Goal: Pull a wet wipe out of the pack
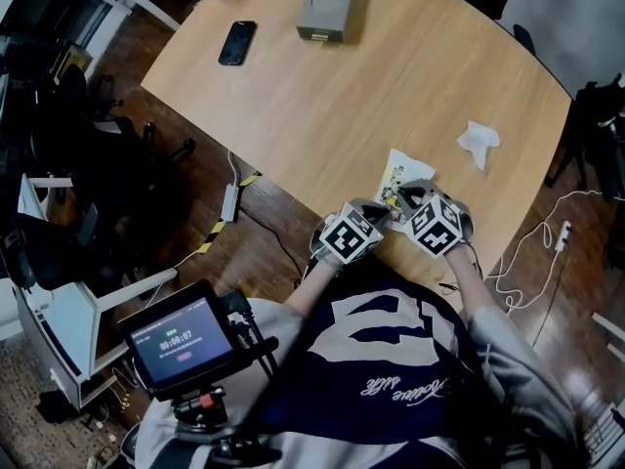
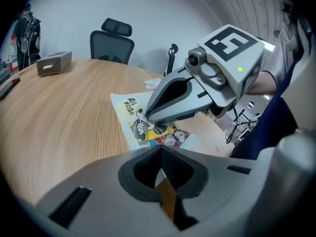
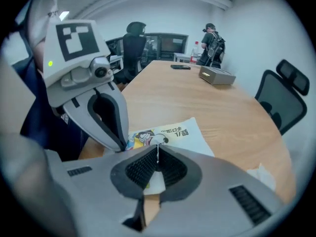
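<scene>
The wet wipe pack [image 1: 398, 176] is a flat white pouch with a cartoon print, lying at the table's near edge. It also shows in the left gripper view [image 2: 129, 113] and the right gripper view [image 3: 183, 133]. My left gripper [image 1: 383, 213] is shut, its tips pinching the pack's near end. My right gripper [image 1: 402, 195] is shut over the middle of the pack; a thin white sliver, seemingly a wipe [image 3: 158, 150], stands up between its tips. In the left gripper view the right gripper [image 2: 141, 115] touches the printed face. The two grippers sit close together.
A crumpled white wipe [image 1: 479, 143] lies right of the pack. Far across the wooden table [image 1: 322, 106] are a black phone [image 1: 237, 42] and a grey box [image 1: 328, 4]. Office chairs [image 2: 112, 44] and cables ring the table. A monitor rig [image 1: 184, 340] hangs at my chest.
</scene>
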Available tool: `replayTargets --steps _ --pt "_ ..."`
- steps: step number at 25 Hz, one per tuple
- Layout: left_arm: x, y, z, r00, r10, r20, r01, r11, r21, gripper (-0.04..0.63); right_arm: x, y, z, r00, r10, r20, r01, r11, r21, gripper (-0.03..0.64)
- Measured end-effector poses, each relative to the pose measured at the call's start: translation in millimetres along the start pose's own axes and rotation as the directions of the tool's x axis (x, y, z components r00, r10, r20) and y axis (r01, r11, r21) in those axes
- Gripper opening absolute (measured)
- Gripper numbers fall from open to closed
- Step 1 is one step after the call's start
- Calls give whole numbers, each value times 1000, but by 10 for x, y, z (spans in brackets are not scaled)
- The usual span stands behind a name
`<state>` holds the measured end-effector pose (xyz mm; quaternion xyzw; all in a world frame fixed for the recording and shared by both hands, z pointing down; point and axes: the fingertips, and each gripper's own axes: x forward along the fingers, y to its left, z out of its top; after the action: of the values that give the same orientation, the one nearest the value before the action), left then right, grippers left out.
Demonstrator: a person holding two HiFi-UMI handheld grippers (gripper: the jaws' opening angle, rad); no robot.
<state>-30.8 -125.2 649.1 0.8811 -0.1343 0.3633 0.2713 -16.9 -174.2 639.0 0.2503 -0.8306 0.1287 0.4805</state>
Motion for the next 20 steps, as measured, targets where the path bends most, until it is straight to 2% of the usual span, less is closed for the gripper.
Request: replayTargets --steps 3,6,9,17,18,20 --pt "21 26 12 1000 6 4 -6 1000 4 3 -15 -52 24 997 26 72 -37 988 152 3" --pt "21 28 -5 1000 18 8 -18 1000 10 2 -97 -40 86 991 26 132 -54 974 218 2" --pt "17 -3 -26 999 31 13 -31 999 13 3 -227 27 132 978 47 202 -111 941 319 2" --pt "23 -80 -42 998 59 -1 -59 998 26 2 -524 138 143 920 53 387 -268 807 526 2" --pt "24 -72 -46 998 62 -4 -62 998 24 2 -548 140 156 909 53 414 -296 781 550 2" --pt "16 -61 -43 998 67 -7 -67 998 18 2 -595 134 179 877 49 477 -369 706 605 2"
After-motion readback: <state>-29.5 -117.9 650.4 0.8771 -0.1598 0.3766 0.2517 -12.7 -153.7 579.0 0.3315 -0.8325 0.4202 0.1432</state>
